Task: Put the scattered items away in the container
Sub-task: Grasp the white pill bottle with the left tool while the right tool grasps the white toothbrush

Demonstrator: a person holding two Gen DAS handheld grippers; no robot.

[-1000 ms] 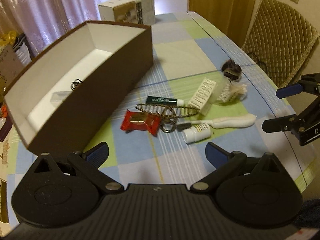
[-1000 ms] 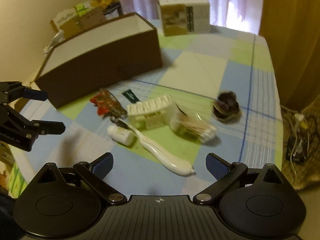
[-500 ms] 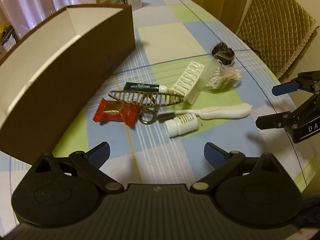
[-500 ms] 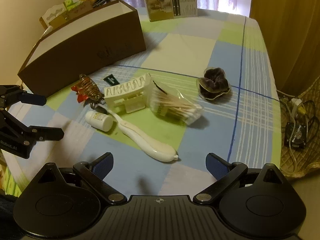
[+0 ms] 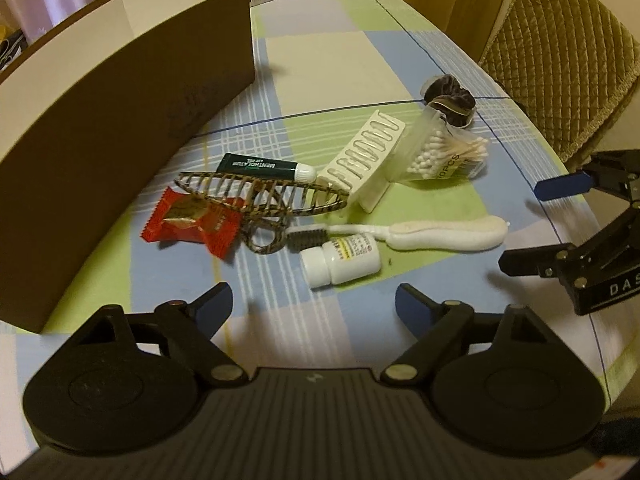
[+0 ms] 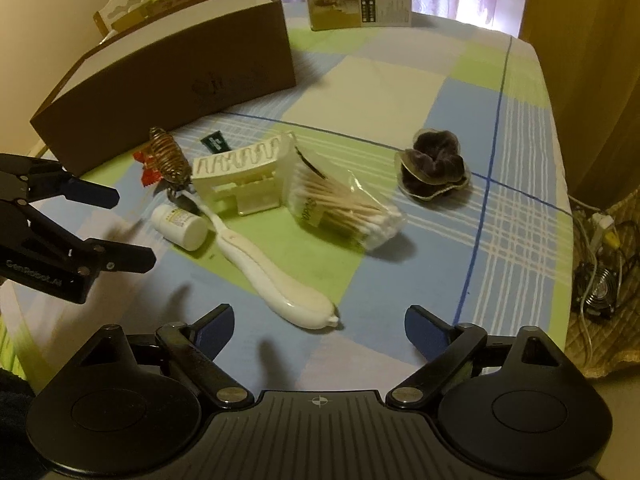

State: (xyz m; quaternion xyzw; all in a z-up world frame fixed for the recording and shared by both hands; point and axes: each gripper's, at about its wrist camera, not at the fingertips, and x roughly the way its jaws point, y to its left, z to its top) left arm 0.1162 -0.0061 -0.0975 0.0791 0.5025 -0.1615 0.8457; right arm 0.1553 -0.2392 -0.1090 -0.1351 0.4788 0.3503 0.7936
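Dim warm light, window glare, fisheye-warped edges, slight blur

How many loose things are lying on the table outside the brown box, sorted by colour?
White: 3, pill bottle, brush, comb-like holder
Red: 1, snack packet
Green: 1, tube
Brown: 2, hair clip, scrunchie
Clear: 1, cotton swab bag
Total: 8

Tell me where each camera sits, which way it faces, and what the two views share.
Left wrist: sits on the left tongs, facing the clutter beside the brown box; the right tongs show at right.
Right wrist: sits on the right tongs, facing the white brush; the left tongs show at left.
Shared: pill bottle, cotton swabs, scrunchie.
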